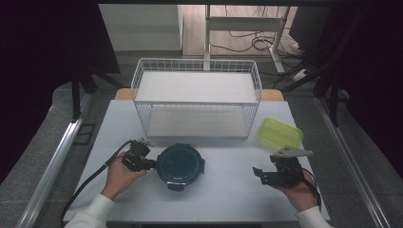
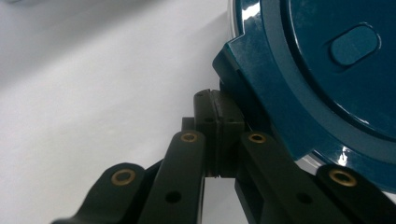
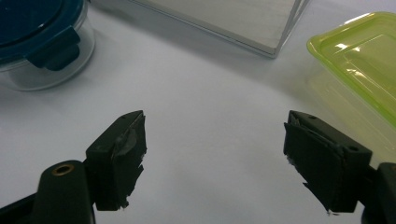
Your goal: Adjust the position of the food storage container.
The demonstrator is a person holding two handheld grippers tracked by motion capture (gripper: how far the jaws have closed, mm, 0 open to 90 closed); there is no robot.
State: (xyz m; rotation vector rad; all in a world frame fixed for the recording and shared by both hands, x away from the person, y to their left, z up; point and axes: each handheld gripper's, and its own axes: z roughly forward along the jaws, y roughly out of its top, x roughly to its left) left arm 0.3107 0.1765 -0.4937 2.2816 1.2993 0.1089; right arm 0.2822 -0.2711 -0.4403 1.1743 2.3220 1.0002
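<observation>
A round clear container with a dark blue clip-on lid sits on the near-centre of the white tabletop, just in front of a white wire basket shelf with two flat white tiers. The left gripper lies at the container's left edge; in the left gripper view its jaws are pressed together right against one of the lid's side clips, though whether they pinch any part of that clip is hard to make out. To the right, well apart from the container, the right gripper hovers over bare table with its jaws spread wide and nothing between them. A translucent lime-green rectangular plastic box rests beyond it, near the table's right edge. Around the table the room is dim: grey floor, metal rails at either side, dark curtains, and behind the shelf a white desk frame with loose cables on a wooden floor.
</observation>
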